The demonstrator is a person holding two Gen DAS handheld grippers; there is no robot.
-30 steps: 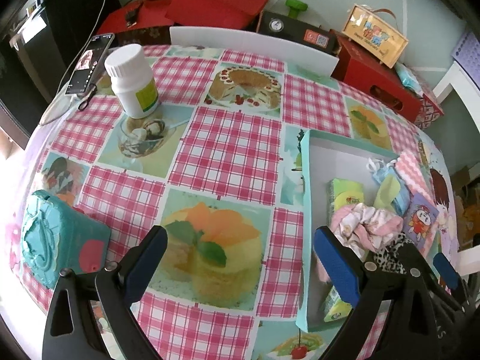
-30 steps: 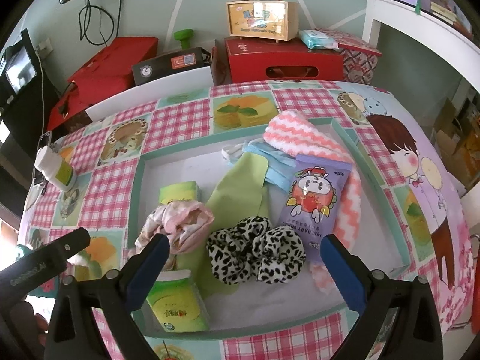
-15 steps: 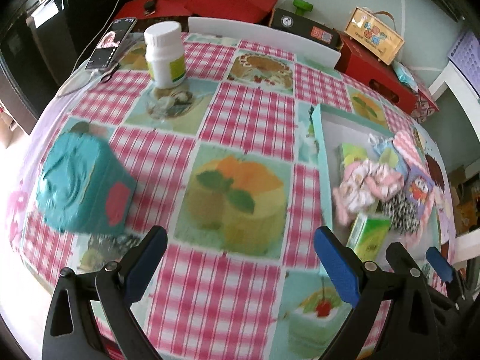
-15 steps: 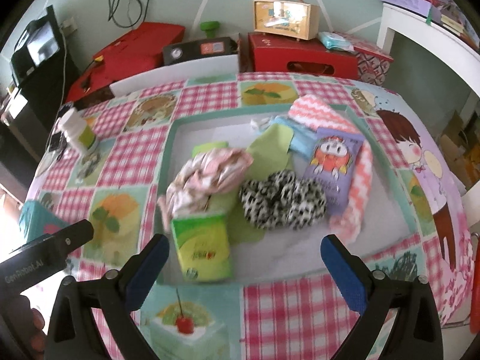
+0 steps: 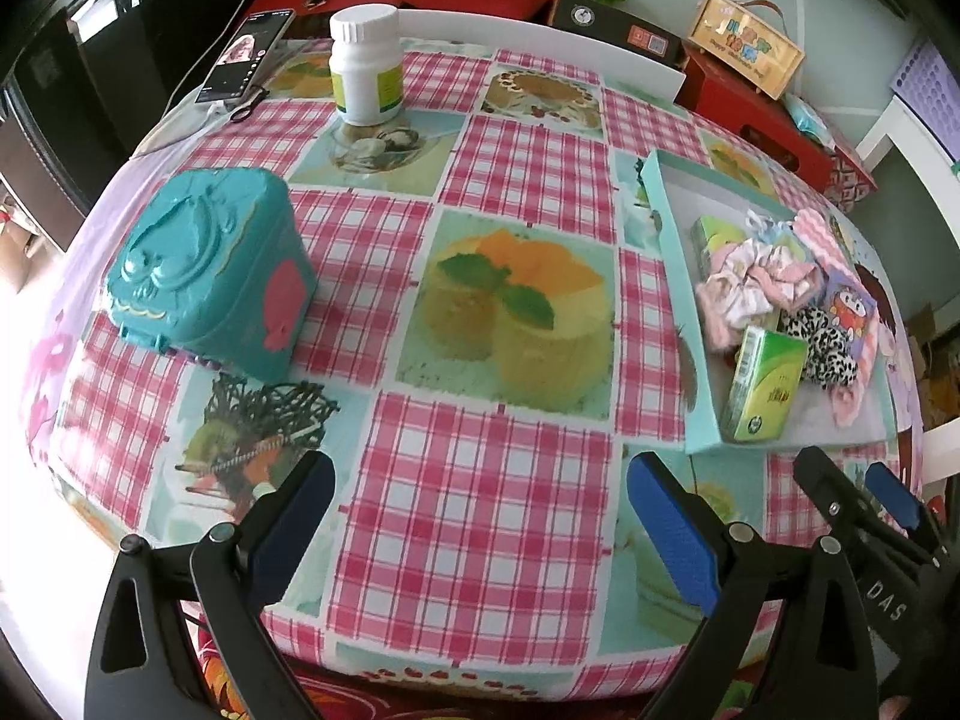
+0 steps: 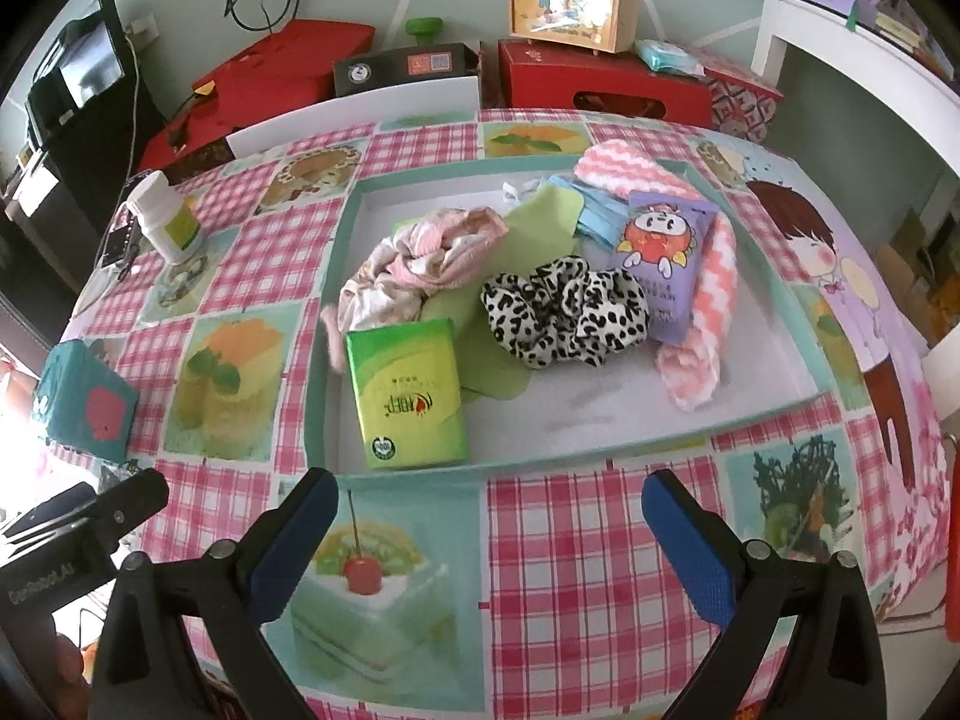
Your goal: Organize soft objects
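A teal tray [image 6: 327,312] [image 5: 675,276] on the table holds soft things: a pink scrunchie [image 6: 414,261], a leopard-print scrunchie [image 6: 564,312], a green tissue pack [image 6: 408,387] [image 5: 762,384], a green cloth [image 6: 540,216], a purple packet [image 6: 660,258], a pink-white striped towel [image 6: 708,294] and a blue mask [image 6: 594,210]. My right gripper [image 6: 486,540] is open and empty, over the table's front edge, short of the tray. My left gripper [image 5: 480,528] is open and empty, near the front edge left of the tray.
A teal plastic box [image 5: 210,276] [image 6: 84,402] sits at the table's left. A white pill bottle [image 5: 366,66] [image 6: 165,219] and a phone [image 5: 243,57] are at the far left. Red boxes [image 6: 600,84] and a small wooden case [image 6: 570,6] stand behind the table.
Both grippers have drawn back toward the table's front edge, so the tray and box look farther away. Both stay open and empty. The objects have not moved.
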